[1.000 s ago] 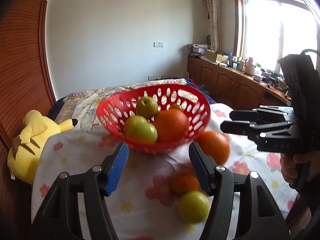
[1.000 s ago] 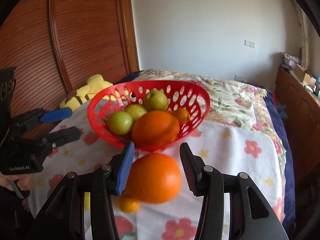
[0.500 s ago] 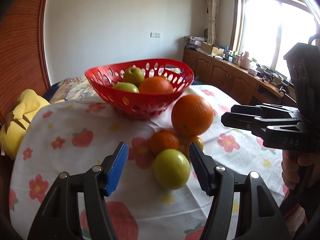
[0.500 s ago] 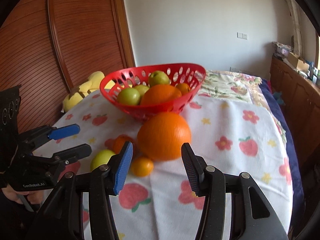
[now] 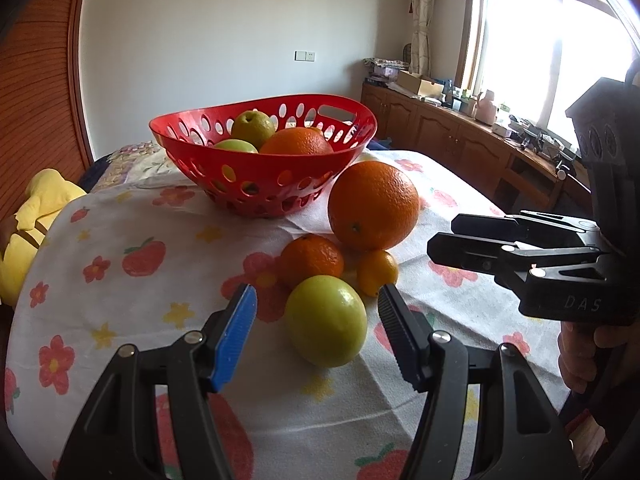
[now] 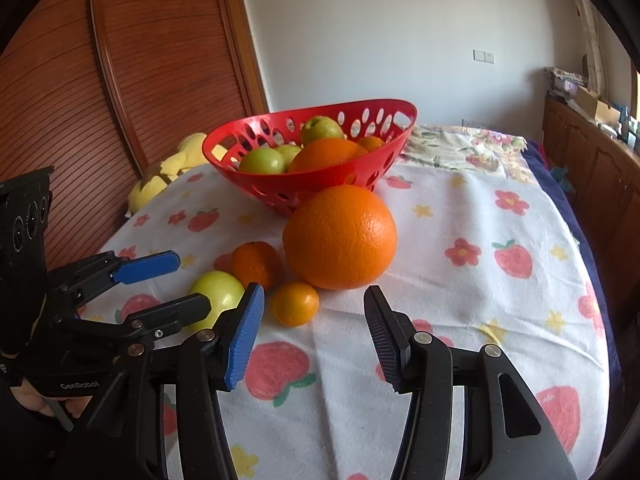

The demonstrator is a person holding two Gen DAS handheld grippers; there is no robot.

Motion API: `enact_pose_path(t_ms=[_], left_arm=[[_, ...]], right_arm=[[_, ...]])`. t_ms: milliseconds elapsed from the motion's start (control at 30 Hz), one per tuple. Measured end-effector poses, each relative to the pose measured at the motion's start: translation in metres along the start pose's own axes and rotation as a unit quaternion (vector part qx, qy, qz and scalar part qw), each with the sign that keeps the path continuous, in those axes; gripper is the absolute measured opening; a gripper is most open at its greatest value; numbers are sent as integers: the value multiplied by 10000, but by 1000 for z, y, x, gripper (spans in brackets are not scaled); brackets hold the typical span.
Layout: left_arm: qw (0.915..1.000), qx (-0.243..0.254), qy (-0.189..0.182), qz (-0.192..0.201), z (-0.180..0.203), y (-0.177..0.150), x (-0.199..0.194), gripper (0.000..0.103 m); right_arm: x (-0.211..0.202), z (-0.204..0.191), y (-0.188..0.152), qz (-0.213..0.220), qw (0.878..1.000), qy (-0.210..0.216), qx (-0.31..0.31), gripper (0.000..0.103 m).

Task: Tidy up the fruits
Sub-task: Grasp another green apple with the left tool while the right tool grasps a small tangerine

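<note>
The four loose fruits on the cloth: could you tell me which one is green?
The green apple, nearest the left hand-held gripper; the other three loose fruits are orange.

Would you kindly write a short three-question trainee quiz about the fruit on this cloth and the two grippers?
1. How many fruits lie loose on the flowered white cloth, outside the red perforated plastic basket?
2. True or false: the left gripper is clamped on the round green apple.
3. Which loose fruit sits nearest the basket? A) tiny orange kumquat B) big round orange C) small mandarin

Key: 1) four; 2) false, the apple sits between open pads, untouched; 3) B
</note>
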State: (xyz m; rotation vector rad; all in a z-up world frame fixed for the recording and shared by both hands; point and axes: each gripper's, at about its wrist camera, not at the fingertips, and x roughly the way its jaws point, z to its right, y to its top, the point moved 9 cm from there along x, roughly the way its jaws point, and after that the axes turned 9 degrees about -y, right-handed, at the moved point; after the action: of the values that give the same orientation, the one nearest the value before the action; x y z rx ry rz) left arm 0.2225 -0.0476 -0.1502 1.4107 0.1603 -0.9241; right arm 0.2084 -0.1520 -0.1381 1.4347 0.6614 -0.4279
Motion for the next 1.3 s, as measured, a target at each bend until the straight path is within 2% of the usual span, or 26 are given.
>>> enact_pose_path(t_ms=[300,500,567,767,1000,1300], left_arm=[[9993,151,74,-332,5,-8,13,60],[9988,30,53,-486,-2,-13,19,60],[9989,38,-77,-464,-1,-13,18,48],[9988,75,-165,-458,1,-15,9,48],[9995,71,24,-292,-12,-16,-14,48],[9996,-5,181,-211,-28,-23,-24,48]], right_arm=[[1,0,-2,-44,10000,-20,-12,53],[4,-5,-5,-86,9999,11,-57,53],[5,-6,-5,-101,9999,21,-70,53],[10,-10,-9,-180,9998,34,-125,53],[21,-17,-9,-295,9993,60,-205,53],[38,-24,-12,-483,9981,-20,-378,50]])
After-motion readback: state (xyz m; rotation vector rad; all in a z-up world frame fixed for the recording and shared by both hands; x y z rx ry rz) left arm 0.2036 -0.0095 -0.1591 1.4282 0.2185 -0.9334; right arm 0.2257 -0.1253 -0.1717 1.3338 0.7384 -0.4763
